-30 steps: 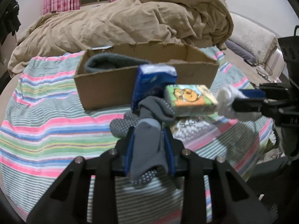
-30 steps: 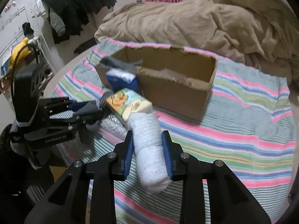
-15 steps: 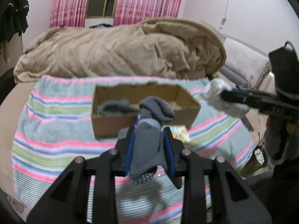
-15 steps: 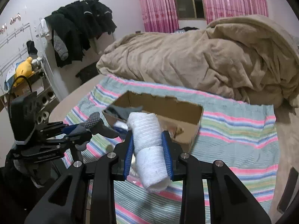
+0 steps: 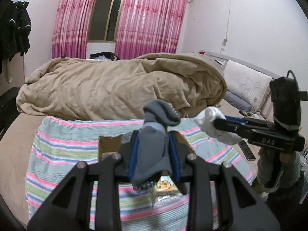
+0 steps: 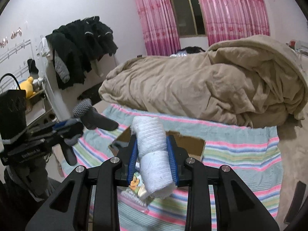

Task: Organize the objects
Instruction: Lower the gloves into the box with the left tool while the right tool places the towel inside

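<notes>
My left gripper (image 5: 153,134) is shut on a grey sock (image 5: 152,150) with dotted grip soles, held high over the striped blanket (image 5: 63,144). My right gripper (image 6: 152,140) is shut on a rolled white sock (image 6: 154,154). Both hang above an open cardboard box (image 6: 190,144), mostly hidden behind the fingers. In the left wrist view the right gripper (image 5: 217,123) shows at the right with the white sock (image 5: 213,125). In the right wrist view the left gripper (image 6: 77,123) holds the grey sock (image 6: 94,115) at the left. A colourful tissue pack (image 6: 135,182) lies below on the blanket.
A crumpled beige duvet (image 5: 119,88) fills the bed behind the box. Dark clothes (image 6: 80,48) hang on a rack at the left wall, with a yellow plush toy (image 6: 28,84) on a shelf. A white pillow (image 5: 246,84) lies at the bed's right end. A person's hand (image 5: 277,159) holds the right gripper.
Both grippers have risen with their socks and tilted up; the box and tissue packs have dropped low in view, and the curtains and window now show.
</notes>
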Motion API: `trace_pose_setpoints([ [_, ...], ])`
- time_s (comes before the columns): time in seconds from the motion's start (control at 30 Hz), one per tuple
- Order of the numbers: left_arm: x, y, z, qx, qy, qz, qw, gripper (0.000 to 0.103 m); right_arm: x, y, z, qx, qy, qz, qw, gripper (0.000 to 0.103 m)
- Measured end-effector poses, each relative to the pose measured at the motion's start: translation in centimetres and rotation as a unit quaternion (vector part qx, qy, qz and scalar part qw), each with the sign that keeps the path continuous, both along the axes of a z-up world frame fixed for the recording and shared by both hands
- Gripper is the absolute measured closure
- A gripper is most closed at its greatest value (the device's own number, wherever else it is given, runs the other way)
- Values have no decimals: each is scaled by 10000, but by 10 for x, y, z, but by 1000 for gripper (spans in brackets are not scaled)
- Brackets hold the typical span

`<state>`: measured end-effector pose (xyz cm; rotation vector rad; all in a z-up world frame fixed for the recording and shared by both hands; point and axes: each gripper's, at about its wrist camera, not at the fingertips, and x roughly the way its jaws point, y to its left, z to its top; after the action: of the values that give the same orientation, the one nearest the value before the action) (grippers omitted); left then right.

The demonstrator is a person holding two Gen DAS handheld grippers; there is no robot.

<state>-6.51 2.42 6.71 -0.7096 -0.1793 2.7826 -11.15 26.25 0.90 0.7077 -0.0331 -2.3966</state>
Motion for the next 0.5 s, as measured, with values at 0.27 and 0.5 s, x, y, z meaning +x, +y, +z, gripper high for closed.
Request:
trace_pose_setpoints([
  [0.27, -29, 1, -2, 108, -87, 26, 9999, 72, -17, -11, -2, 14, -36, -214, 9998, 71],
  [0.5, -58, 1, -13, 203, -232, 161, 9994, 72, -30, -22, -7, 229, 49, -577, 9981, 71],
])
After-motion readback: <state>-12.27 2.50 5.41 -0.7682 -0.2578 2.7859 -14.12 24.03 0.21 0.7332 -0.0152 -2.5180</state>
